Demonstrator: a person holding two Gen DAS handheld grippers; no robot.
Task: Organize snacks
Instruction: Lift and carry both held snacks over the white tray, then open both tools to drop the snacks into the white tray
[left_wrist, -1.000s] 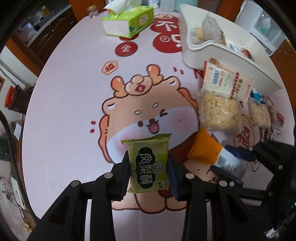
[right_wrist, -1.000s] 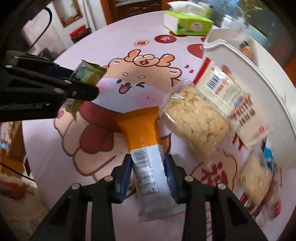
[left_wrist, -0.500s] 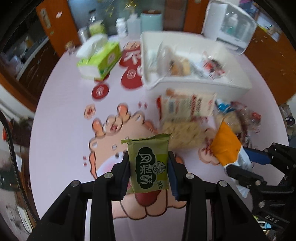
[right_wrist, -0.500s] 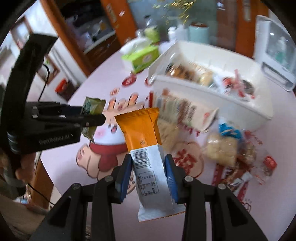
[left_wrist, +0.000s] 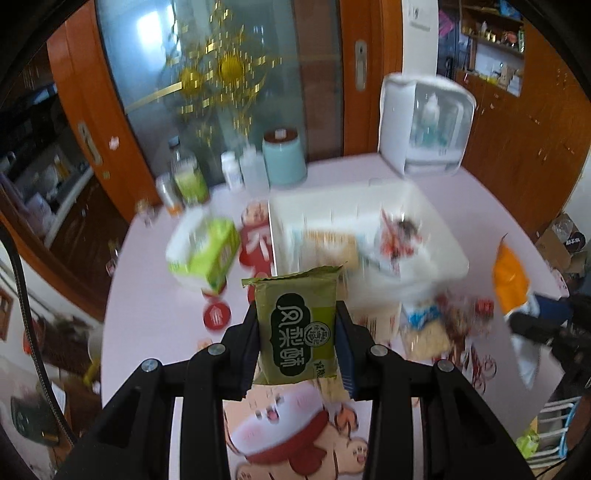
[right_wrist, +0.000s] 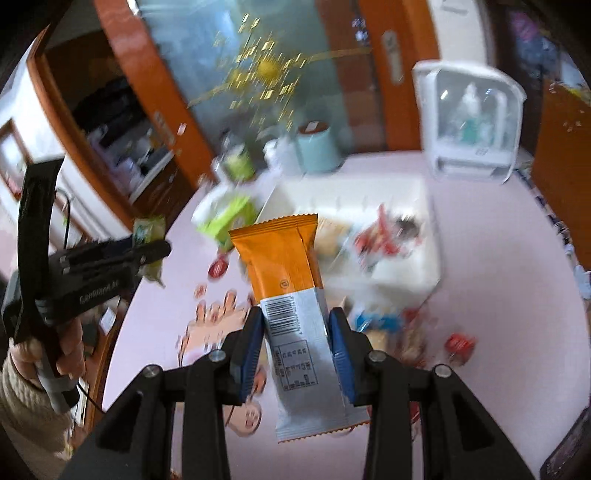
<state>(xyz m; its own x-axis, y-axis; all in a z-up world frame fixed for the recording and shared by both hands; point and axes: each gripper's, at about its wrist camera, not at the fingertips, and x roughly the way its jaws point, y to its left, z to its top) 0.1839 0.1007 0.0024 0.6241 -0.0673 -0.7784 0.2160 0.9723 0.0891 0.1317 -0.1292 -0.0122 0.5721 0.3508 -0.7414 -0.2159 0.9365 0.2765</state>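
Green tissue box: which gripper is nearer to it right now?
Left. The left gripper, shut on the green snack packet, is just right of the green tissue box. The right gripper, holding the orange bar, is farther right.

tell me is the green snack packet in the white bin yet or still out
Out. The green snack packet is clamped in the left claw, held above the table short of the white bin.

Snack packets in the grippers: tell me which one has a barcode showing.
The orange packet in the right gripper: its silver lower half shows a barcode. The green packet in the left gripper shows only its printed label.
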